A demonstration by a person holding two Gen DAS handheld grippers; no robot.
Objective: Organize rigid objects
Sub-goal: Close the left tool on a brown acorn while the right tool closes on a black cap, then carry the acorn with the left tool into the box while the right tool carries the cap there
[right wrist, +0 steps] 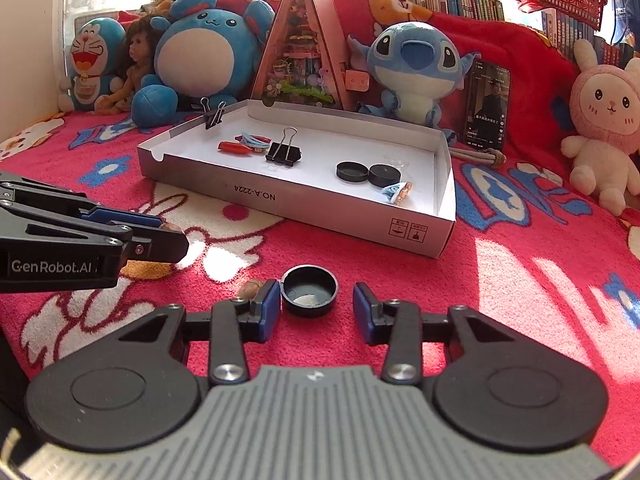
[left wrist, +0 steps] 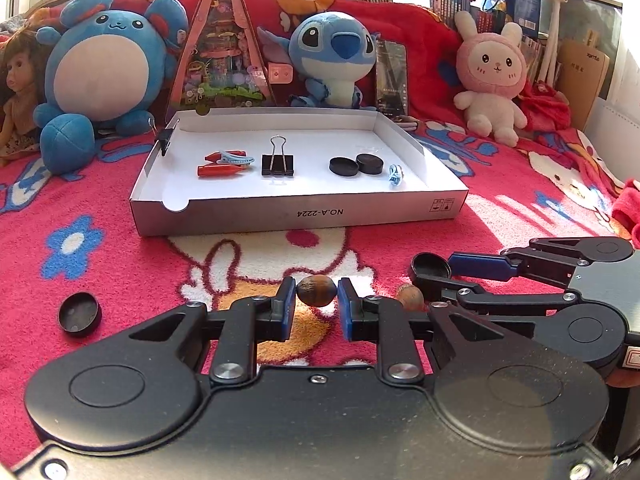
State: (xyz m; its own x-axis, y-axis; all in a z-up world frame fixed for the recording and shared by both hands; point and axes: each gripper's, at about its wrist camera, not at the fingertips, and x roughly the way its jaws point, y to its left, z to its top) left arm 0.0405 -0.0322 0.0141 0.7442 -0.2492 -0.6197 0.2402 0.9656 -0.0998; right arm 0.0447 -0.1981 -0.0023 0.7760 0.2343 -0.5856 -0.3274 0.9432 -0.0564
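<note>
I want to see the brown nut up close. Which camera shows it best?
The left wrist view: the nut sits front and centre, pinched by the left tool. The right wrist view shows only a sliver at that tool's tip.

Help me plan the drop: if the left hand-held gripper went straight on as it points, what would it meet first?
Probably the near wall of the white box; the blanket before it looks free, though depth is unclear.

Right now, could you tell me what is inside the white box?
The box holds two black caps, a binder clip, red and blue clips and a small blue piece; nothing looks covered.
</note>
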